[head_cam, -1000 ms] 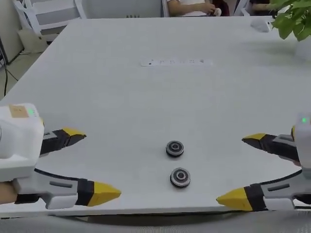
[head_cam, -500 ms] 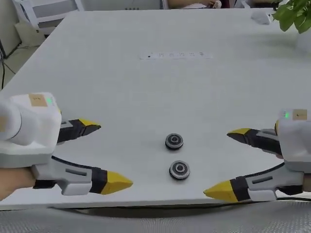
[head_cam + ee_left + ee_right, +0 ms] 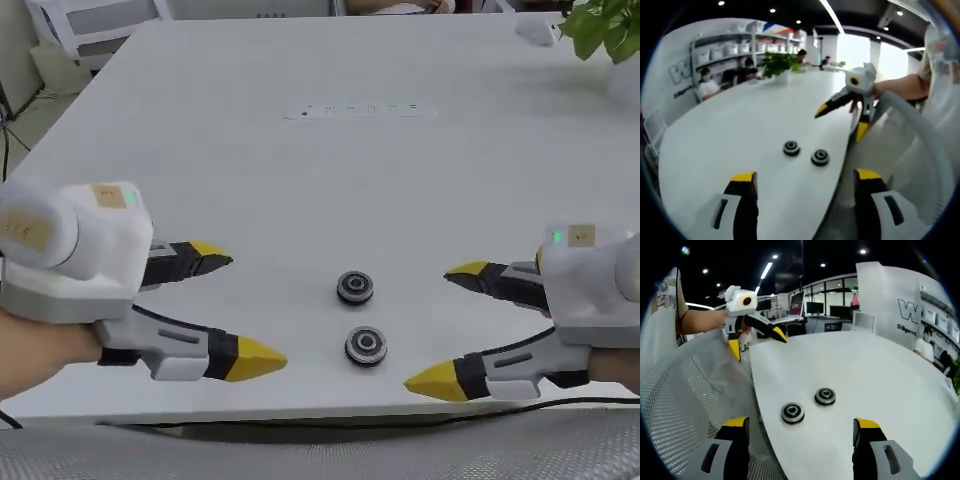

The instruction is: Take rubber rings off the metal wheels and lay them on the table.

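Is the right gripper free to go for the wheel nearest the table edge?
Probably yes: the right gripper is open and faces the near wheel, with bare table between them. The far wheel sits apart, and the left gripper is on the opposite side.

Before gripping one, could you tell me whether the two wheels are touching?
Apart. The head view shows bare table between the far wheel and the near wheel.

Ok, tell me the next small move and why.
Probably ease the left gripper in to close on the nearer wheel. It and the right gripper are open, flanking that one and the farther wheel without touching, and both wheels seem to carry their rubber rings.
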{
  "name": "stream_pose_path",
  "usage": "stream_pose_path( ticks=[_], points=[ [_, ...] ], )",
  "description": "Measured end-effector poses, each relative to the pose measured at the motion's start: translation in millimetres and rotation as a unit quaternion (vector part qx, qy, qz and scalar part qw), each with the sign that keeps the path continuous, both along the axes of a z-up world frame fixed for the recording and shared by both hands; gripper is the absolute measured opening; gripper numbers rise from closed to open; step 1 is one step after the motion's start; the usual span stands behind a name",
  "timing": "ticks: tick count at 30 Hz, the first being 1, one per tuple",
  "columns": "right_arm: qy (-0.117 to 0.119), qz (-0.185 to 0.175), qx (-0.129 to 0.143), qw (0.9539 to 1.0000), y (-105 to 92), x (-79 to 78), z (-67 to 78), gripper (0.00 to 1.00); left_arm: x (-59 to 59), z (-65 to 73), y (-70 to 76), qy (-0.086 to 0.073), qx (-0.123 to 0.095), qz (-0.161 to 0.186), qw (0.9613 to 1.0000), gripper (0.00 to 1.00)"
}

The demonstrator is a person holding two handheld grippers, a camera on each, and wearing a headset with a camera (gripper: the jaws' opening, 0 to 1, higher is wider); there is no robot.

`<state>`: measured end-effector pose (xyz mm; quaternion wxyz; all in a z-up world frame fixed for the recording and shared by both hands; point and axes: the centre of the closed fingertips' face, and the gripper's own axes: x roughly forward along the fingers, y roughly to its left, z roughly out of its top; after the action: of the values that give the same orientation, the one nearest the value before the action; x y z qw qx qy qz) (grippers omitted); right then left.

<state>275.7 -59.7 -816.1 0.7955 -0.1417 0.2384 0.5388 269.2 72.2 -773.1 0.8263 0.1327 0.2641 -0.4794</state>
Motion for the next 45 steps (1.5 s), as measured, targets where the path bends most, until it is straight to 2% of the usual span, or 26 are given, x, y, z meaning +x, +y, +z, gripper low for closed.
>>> stream_pose_path(
  ticks=[10,20,24,28,38,45],
  points=[
    [-0.01,0.022,-0.001,0.9997,5.7,2.3,-5.7,0.71,4.1,-3.6,-15.7,-0.004,0.012,-0.032,0.9994,0.75],
    [-0.016,0.041,-0.005,0.999,10.9,6.1,-14.5,0.6,7.4,-13.3,-28.8,0.004,0.023,-0.057,0.9981,0.7],
    [-0.011,0.046,-0.004,0.9989,11.7,6.5,-17.9,0.57,9.7,-15.8,-34.1,0.002,0.028,-0.068,0.9973,0.66],
    [-0.013,0.049,-0.006,0.9987,11.8,8.1,-19.8,0.5,10.8,-18.0,-39.9,0.005,0.027,-0.076,0.9967,0.65],
    [-0.01,0.056,0.002,0.9984,17.6,6.9,-24.4,0.44,10.3,-29.1,-51.6,0.017,0.031,-0.094,0.9949,0.57],
    [-0.005,0.06,0.006,0.9982,21.2,6.5,-27.2,0.4,11.5,-35.6,-60.7,0.014,0.038,-0.11,0.9931,0.49]
  ],
)
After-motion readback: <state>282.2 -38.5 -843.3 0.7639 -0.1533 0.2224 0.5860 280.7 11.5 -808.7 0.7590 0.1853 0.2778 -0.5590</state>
